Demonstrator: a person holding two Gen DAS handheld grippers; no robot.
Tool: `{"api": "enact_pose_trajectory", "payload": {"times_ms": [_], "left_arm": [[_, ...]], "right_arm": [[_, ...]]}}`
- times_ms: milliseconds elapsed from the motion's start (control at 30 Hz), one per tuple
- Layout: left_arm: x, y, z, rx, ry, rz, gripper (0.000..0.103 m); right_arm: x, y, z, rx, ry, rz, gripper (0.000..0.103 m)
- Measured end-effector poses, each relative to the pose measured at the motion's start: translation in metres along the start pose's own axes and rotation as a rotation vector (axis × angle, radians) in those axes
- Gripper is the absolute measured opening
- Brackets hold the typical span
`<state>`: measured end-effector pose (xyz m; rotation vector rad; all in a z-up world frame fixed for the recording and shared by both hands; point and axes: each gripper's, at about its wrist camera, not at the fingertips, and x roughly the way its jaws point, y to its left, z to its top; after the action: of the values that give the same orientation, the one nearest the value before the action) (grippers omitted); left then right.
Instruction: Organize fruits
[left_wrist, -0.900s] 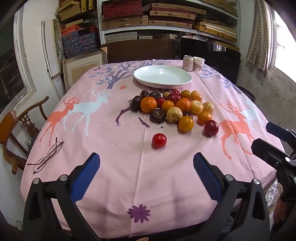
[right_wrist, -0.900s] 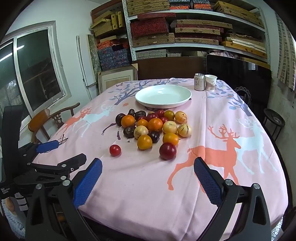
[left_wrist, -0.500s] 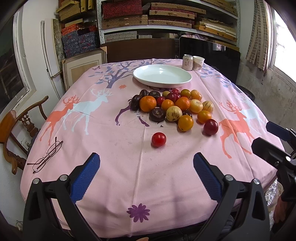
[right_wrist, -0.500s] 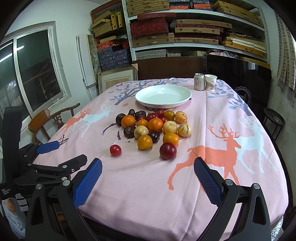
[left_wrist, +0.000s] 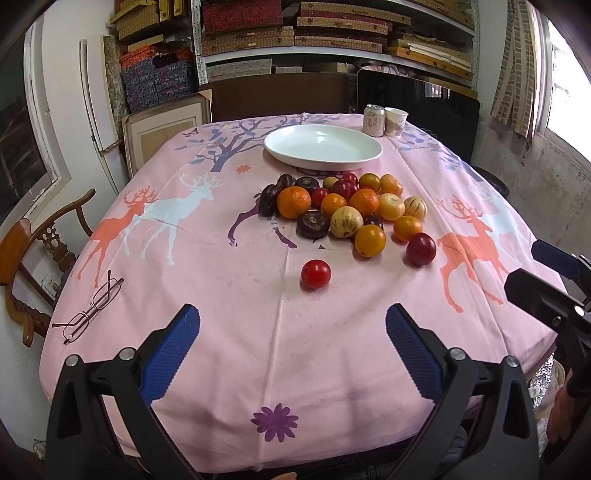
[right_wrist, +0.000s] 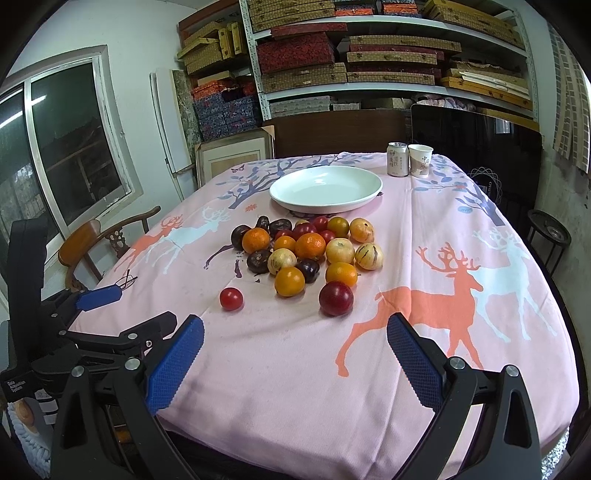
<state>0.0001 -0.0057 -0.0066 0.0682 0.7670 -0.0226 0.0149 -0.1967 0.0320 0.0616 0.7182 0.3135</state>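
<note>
Left wrist view. Fruit pile (left_wrist: 343, 208): round pieces heaped on a pink deer-print tablecloth (left_wrist: 221, 258), comprising oranges, dark purple-brown fruits, pale yellow striped ones and small red ones. White plate (left_wrist: 322, 147): nothing on it, just behind the pile. One red tomato (left_wrist: 315, 273) lies apart, nearer the camera; a dark red plum (left_wrist: 421, 249) sits at the pile's right edge. Left gripper (left_wrist: 291, 341): jaws spread wide, nothing between them, blue pads over bare cloth; the tomato lies ahead of the gap, the pile farther on. Right gripper's black frame shows at the right edge. Spectacles (left_wrist: 90, 306) lie at the left.

Right wrist view. Same fruit pile (right_wrist: 306, 249), before the white plate (right_wrist: 325, 188); a can (right_wrist: 397, 159) and paper cup (right_wrist: 420, 160) stand behind. Right gripper (right_wrist: 295, 354): jaws wide, holding nothing; the dark red plum (right_wrist: 335, 298) lies just ahead of the gap, the red tomato (right_wrist: 231, 298) ahead to the left. Left gripper (right_wrist: 131, 314) is low at the left, apart from all fruit.
</note>
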Motion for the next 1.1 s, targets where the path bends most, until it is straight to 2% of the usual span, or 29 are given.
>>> {"api": "enact_pose_trajectory", "payload": {"times_ms": [700, 833, 933, 1000, 1100], "left_arm": [[0.005, -0.002, -0.006, 0.026, 0.018, 0.021, 0.099], [0.015, 0.0, -0.009, 0.099, 0.057, 0.073, 0.099], [0.028, 0.011, -0.012, 0.117, 0.051, 0.006, 0.099], [0.037, 0.021, -0.016, 0.072, 0.011, -0.052, 0.099], [0.058, 0.037, -0.016, 0.018, 0.022, -0.117, 0.099]], "right_arm": [[0.001, -0.001, -0.001, 0.008, 0.007, 0.003, 0.1], [0.001, -0.001, -0.001, 0.004, -0.004, -0.004, 0.1], [0.006, -0.001, -0.008, -0.021, -0.03, -0.019, 0.1], [0.013, -0.005, -0.015, -0.024, -0.019, 0.004, 0.1], [0.027, -0.015, -0.024, 0.017, 0.02, 0.024, 0.1]]}}
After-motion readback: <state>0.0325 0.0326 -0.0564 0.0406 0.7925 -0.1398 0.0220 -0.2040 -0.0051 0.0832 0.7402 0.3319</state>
